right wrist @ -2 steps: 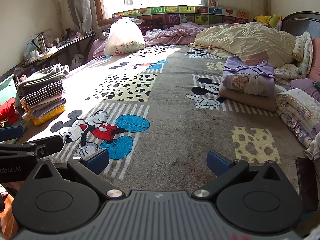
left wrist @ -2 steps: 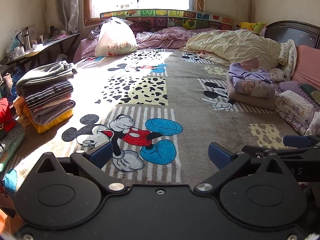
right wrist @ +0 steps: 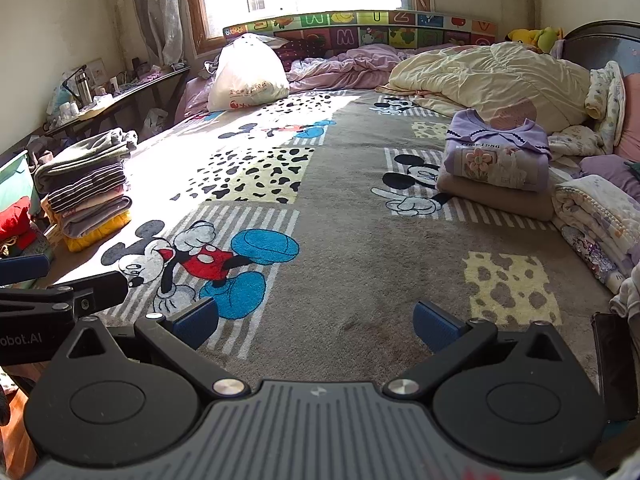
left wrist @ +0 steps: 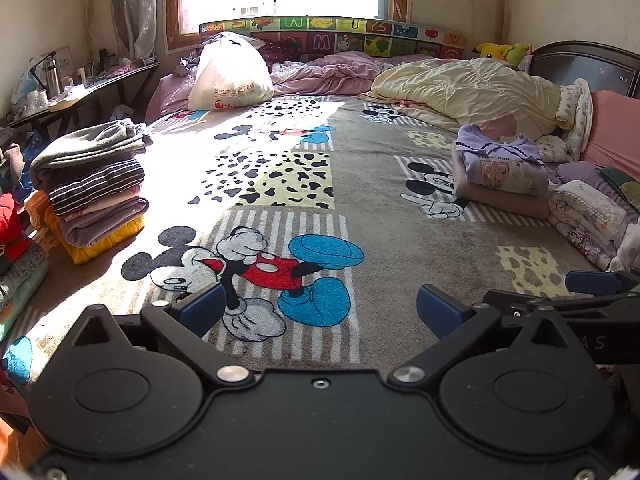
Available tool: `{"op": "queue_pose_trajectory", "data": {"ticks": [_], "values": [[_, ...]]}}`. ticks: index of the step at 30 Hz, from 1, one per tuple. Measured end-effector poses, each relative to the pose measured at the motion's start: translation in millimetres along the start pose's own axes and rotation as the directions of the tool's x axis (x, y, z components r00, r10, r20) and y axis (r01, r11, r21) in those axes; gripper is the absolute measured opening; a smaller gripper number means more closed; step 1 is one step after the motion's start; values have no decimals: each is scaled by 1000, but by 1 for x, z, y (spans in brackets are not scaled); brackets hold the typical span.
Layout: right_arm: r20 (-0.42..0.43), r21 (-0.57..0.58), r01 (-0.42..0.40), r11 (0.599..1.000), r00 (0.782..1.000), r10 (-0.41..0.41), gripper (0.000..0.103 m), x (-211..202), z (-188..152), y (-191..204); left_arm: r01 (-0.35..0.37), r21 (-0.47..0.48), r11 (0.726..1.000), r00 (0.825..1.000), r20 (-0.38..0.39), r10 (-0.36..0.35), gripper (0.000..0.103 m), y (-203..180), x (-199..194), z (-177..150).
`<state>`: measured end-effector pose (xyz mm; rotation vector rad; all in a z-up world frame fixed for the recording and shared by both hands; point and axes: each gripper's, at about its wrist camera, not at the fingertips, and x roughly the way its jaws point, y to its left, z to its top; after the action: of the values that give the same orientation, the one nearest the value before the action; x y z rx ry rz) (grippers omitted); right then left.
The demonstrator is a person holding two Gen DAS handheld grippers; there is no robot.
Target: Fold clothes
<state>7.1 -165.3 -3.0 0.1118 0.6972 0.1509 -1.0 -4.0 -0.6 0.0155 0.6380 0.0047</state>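
My left gripper [left wrist: 320, 312] is open and empty, held low over the near edge of the Mickey Mouse blanket [left wrist: 360, 216]. My right gripper [right wrist: 316, 322] is open and empty beside it; it also shows at the right of the left wrist view [left wrist: 592, 292]. A tall stack of folded clothes [left wrist: 92, 184] [right wrist: 88, 188] stands at the left edge of the bed. A folded purple top on a beige garment [left wrist: 500, 172] [right wrist: 496, 164] lies at the right. Folded floral items [right wrist: 596, 220] lie at the right edge. No garment lies between the fingers.
A cream duvet [left wrist: 472, 92] and pink bedding [left wrist: 328, 72] lie at the far end, with a white plastic bag [left wrist: 228, 76]. A cluttered side table [left wrist: 80, 92] stands at the left. Red and other clothes [left wrist: 12, 232] pile at the near left. A dark headboard [left wrist: 584, 64] is at the right.
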Motion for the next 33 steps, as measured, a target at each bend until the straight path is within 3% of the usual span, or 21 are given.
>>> {"op": "queue_pose_trajectory", "data": {"ticks": [11, 33], "values": [[2, -5, 15, 1000, 1000, -15, 103, -3, -2, -1, 45, -33, 998, 999, -17, -46, 103, 5, 3, -3], [-4, -2, 32, 999, 999, -32, 103, -2, -8, -4, 60, -34, 998, 998, -34, -61, 103, 1, 8, -8]]}}
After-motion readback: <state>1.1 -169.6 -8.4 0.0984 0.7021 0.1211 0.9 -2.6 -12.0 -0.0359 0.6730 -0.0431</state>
